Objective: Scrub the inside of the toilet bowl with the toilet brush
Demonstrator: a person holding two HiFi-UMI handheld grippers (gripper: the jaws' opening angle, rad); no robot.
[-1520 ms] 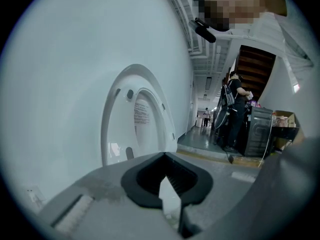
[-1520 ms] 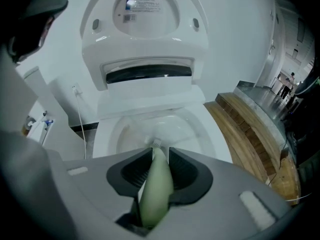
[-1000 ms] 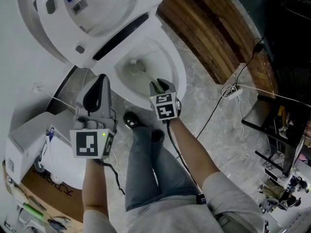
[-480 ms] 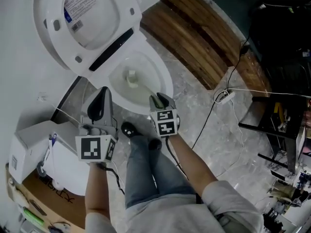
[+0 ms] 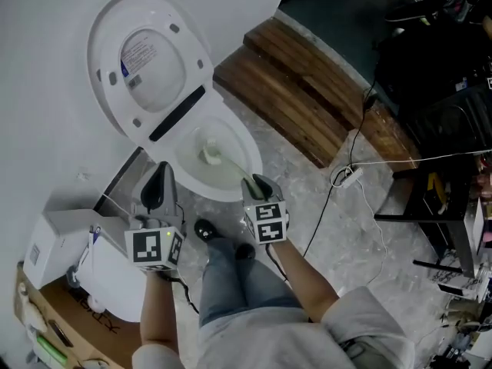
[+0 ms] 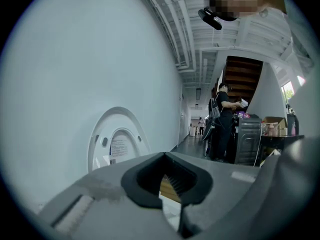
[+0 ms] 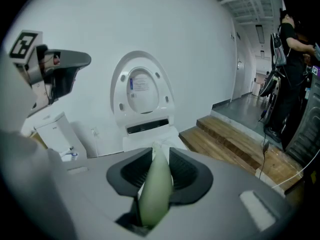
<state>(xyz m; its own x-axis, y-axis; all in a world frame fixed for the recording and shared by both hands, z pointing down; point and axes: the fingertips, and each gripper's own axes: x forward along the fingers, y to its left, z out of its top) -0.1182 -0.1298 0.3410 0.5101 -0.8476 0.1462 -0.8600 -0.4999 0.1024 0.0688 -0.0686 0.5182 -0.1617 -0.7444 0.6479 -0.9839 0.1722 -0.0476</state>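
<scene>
The white toilet stands with its lid [image 5: 150, 60] up, and its bowl [image 5: 244, 154] is open below it. A pale brush head [image 5: 210, 157] sits inside the bowl. My right gripper [image 5: 257, 184] hangs over the bowl's near rim. In the right gripper view it [image 7: 156, 165] is shut on the pale green brush handle [image 7: 154, 196], which runs out toward the toilet lid [image 7: 142, 91]. My left gripper [image 5: 157, 184] hovers left of the bowl, off the toilet. In its own view it [image 6: 167, 181] is shut with nothing in it, and the lid [image 6: 117, 144] shows beyond.
Wooden steps [image 5: 307, 106] run to the right of the toilet. A white power strip [image 5: 344, 177] with cables lies on the stone floor. A white bin [image 5: 58, 244] and a cardboard box [image 5: 69, 321] stand at the left, and a black rack [image 5: 438, 198] at the right. A person [image 6: 225, 124] stands far off.
The head view has pulled back, so the whole lid now shows. Both grippers sit lower in the picture and nearer the bowl's front edge. The brush head stays in the bowl.
</scene>
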